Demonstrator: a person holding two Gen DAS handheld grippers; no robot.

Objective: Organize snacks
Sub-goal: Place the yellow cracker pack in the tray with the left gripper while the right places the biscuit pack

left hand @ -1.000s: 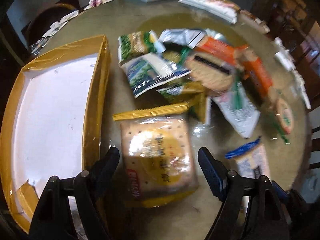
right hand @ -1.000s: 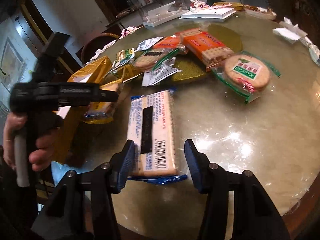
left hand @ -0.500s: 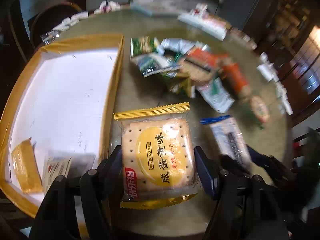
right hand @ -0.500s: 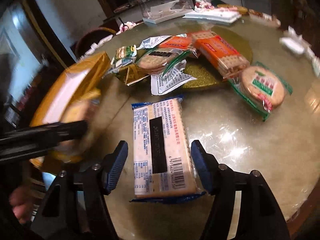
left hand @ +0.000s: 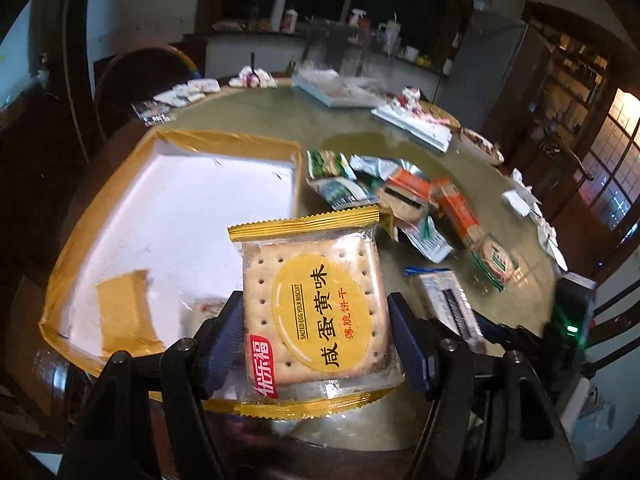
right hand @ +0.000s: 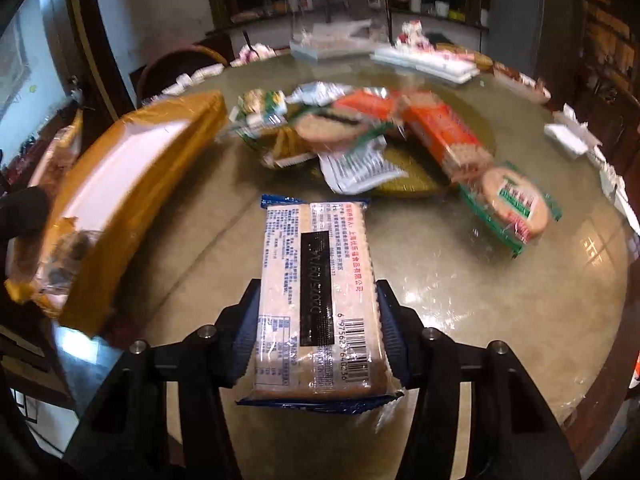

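**Snack packs in grip, both sides**

Left hand-held gripper [left hand: 316,344] is clamping the yellow biscuit pack [left hand: 314,308], lifted beside the gold-edged tray [left hand: 176,200]. Right hand-held gripper [right hand: 318,330] is squeezing the blue-edged cracker pack [right hand: 318,304], barcode side up, above the counter [right hand: 440,280]. Farther off, the snack pile [right hand: 360,140] is lying mid-counter.

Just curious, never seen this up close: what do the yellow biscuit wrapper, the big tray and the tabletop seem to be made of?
Yellow biscuit wrapper: thin glossy plastic film; clear window shows the cracker, ends crimped. Tray: probably cardboard, matte white inside, rim wrapped in shiny yellowish-brown tape. Tabletop: hard and polished, maybe glass or stone; it mirrors the lights.
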